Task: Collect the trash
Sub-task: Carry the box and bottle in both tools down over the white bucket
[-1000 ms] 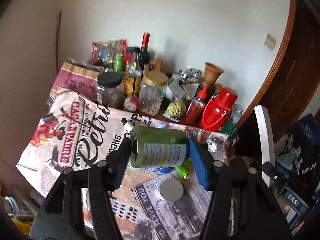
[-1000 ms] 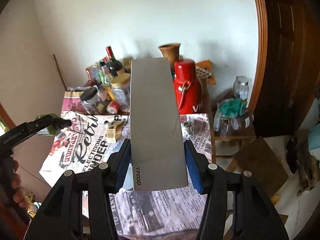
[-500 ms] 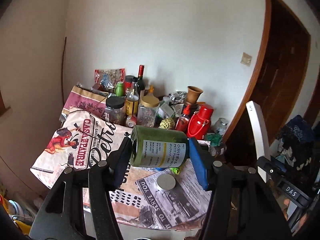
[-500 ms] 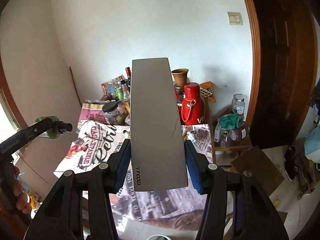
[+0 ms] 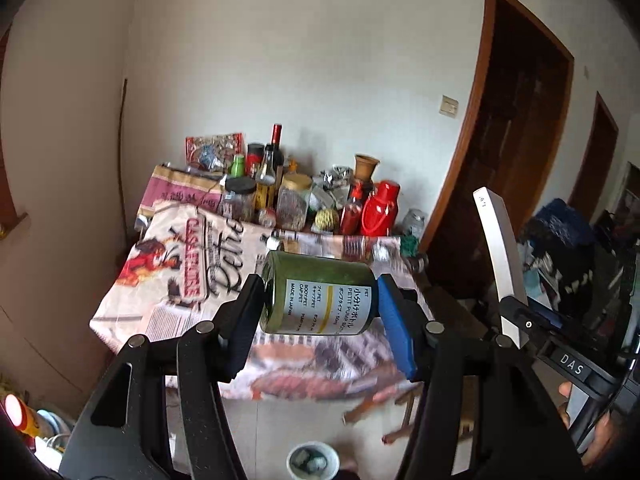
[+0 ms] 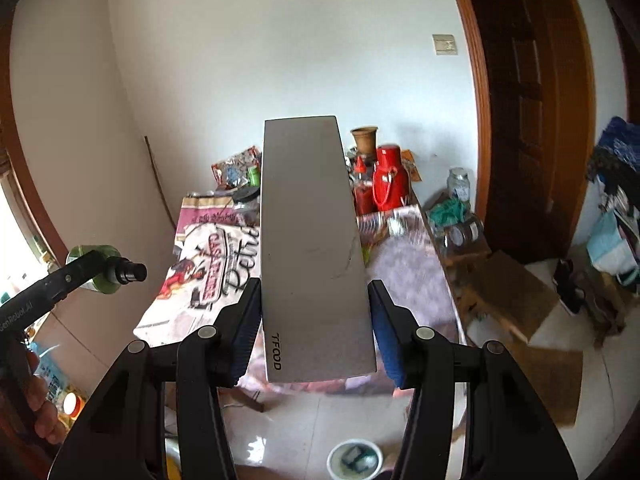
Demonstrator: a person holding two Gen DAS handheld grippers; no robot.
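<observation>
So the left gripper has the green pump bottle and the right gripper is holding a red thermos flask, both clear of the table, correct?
Not quite. The left gripper does hold the green pump bottle, but the right gripper is clamped on a flat grey box marked TFOOD, as the right wrist view shows. The red thermos flask stands on the table. Both held items are clear of the table.

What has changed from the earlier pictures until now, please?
Both hand-held grippers have pulled back from the newspaper-covered table, which looks smaller; a white bin on the floor has come into view. Unchanged: the left holds the green plastic pump bottle, the right the flat grey box.
</observation>
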